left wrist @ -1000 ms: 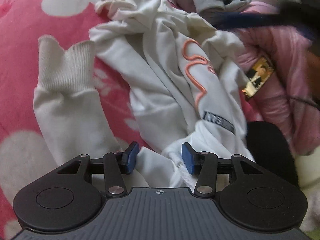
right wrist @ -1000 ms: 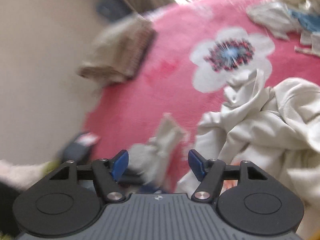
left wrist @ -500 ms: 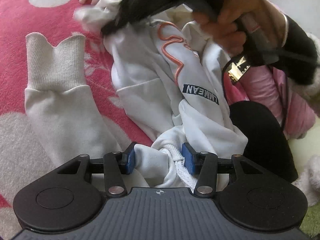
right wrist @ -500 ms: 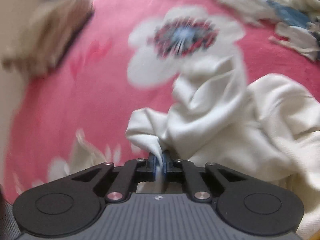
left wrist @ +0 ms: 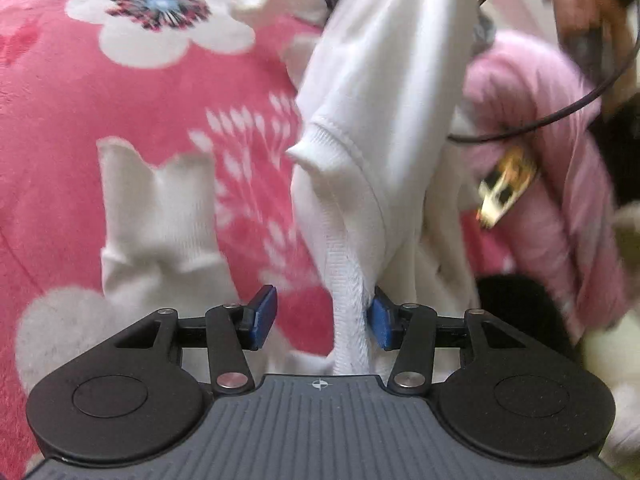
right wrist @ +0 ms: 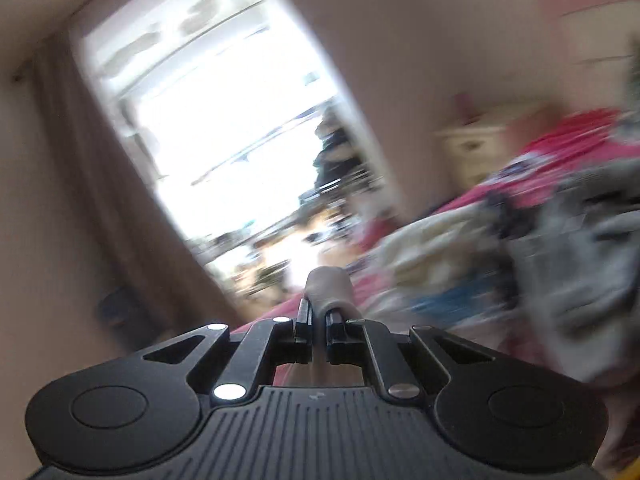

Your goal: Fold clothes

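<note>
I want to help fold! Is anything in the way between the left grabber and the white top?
Nothing visible is. The white top already hangs between the open fingers of the left gripper, its ribbed hem against one blue pad.

My left gripper [left wrist: 322, 318] has a ribbed dark grey housing with a small crosshair mark at its front edge. Two round black plates flank it, each with a shallow circular recess. Black link arms run forward from silver screws to the fingers, which end in blue pads [left wrist: 263, 317]. My right gripper [right wrist: 319, 330] is the same build: grey ribbed body, black plates, silver screws, though its pads look dark in the blurred frame. In the left view a thin black cable [left wrist: 568, 116] loops at upper right, near my blurred hand [left wrist: 592, 28].
</note>
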